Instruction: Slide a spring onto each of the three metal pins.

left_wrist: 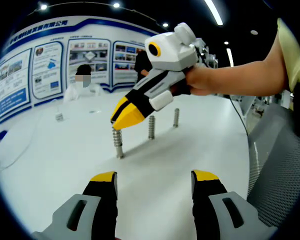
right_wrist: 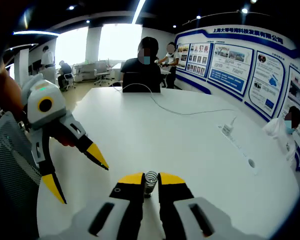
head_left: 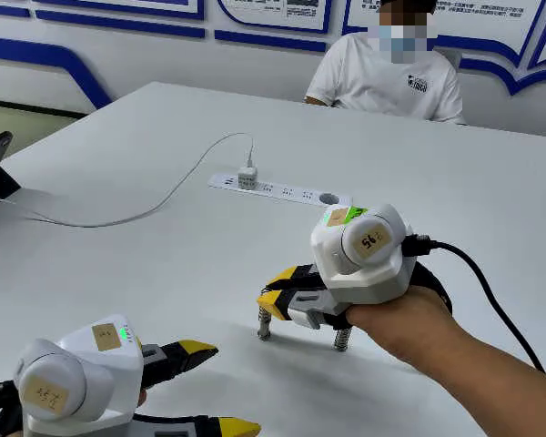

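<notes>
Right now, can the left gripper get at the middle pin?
Probably yes: the left gripper is open with bare table ahead; the right gripper holds a spring at the near pin, beside the middle pin.

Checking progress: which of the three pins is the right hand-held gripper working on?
The end pin nearest the left hand-held gripper; the right hand-held gripper grips the spring at its top. The middle pin and far pin stand free.

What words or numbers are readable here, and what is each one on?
"15": tan sticker on the right gripper, which is shut on the spring.
Paper label on the left gripper: handwritten marks, too blurred to read.
Wall board heading: Chinese characters, too blurred to read.
Shirt logo: too small to read.
</notes>
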